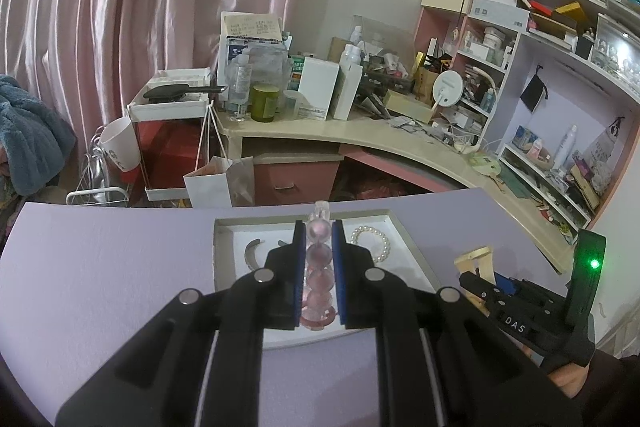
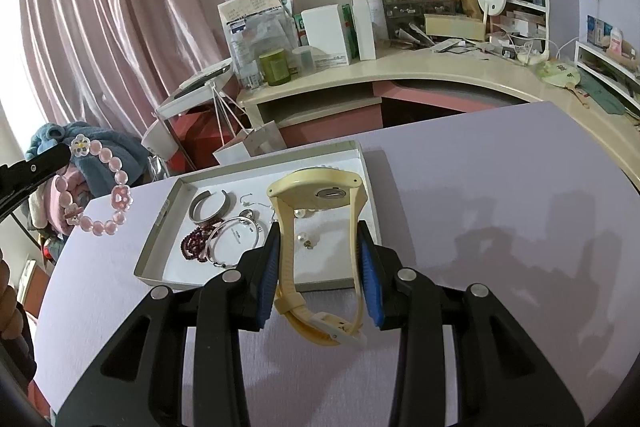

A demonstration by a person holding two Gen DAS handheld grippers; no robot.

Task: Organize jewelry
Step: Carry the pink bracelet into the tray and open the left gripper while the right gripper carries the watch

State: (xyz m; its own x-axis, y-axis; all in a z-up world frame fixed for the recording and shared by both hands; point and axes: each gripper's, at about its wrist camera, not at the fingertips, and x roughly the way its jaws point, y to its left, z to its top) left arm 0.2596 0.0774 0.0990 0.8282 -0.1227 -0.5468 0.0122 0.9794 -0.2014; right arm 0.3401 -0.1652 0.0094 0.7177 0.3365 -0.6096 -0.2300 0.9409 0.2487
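Observation:
My left gripper (image 1: 319,239) is shut on a pink bead bracelet (image 1: 319,269) with flower charms, held above the white jewelry tray (image 1: 224,227). The bracelet (image 2: 96,187) hangs from that gripper at the left of the right wrist view. My right gripper (image 2: 318,251) is shut on a cream yellow watch (image 2: 320,195) by its strap, above the tray's (image 2: 158,227) near right part. In the tray lie a silver cuff (image 2: 208,205), a dark red bead bracelet (image 2: 196,241), a silver bangle (image 2: 234,237), pearl earrings (image 2: 302,238) and a pearl bracelet (image 1: 372,243).
The tray sits on a lilac table (image 2: 500,227). Behind it stand a curved cream desk (image 2: 420,71) crowded with boxes and bottles, shelves (image 1: 560,67) at the right, a pink curtain (image 1: 120,7) and a paper bag (image 1: 218,183) on the floor.

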